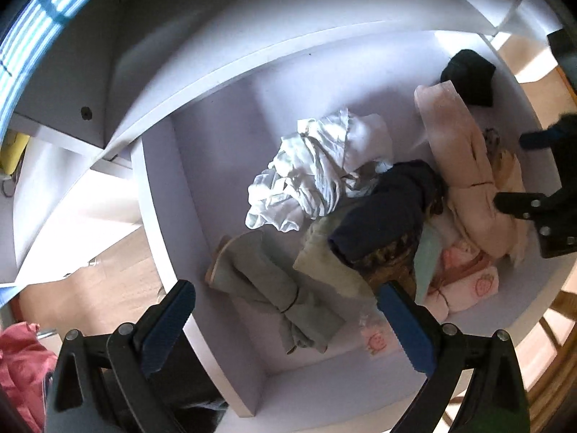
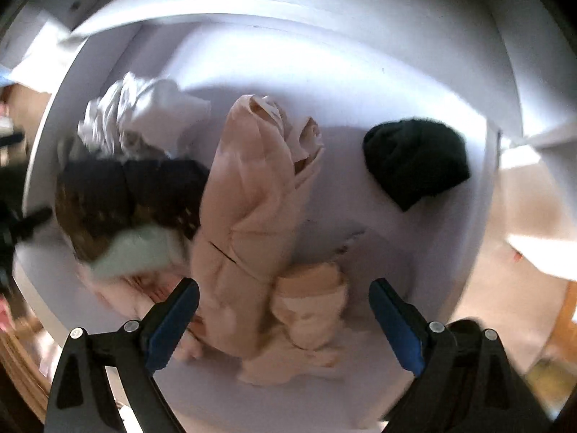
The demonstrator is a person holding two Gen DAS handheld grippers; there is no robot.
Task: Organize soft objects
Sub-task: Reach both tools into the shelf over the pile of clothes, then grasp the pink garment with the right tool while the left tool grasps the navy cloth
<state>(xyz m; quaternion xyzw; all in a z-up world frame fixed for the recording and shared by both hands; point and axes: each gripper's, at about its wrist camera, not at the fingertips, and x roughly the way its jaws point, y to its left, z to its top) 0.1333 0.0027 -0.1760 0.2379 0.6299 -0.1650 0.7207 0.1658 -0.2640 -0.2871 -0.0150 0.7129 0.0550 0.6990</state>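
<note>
Both grippers hang over a white shelf compartment (image 1: pixel 230 166) with soft things lying loose on its floor. The right gripper (image 2: pixel 285 321) points straight down with its jaws standing wide and nothing between the pads; directly under it lies the long pale pink garment (image 2: pixel 249 216), rolled lengthways. The left gripper (image 1: pixel 285 324) is just as wide open and empty, above the grey-green rolled cloth (image 1: pixel 267 288).

Judging from this, the pink garment is the piece in hand. A good grasp would take it across its narrow width near the middle, where the roll is thickest, so it lifts as one bundle rather than unrolling.

Crowding it on one side are a dark navy and brown patterned piece (image 2: pixel 133 195) and a mint-green cloth (image 2: pixel 137 249), both touching or overlapping it, so a sloppy closing could catch them too. A crumpled white shirt (image 1: pixel 317 166) sits behind, a black beanie (image 2: pixel 414 158) well apart, and a pink printed cloth (image 1: pixel 465 281) lies partly under the heap
</note>
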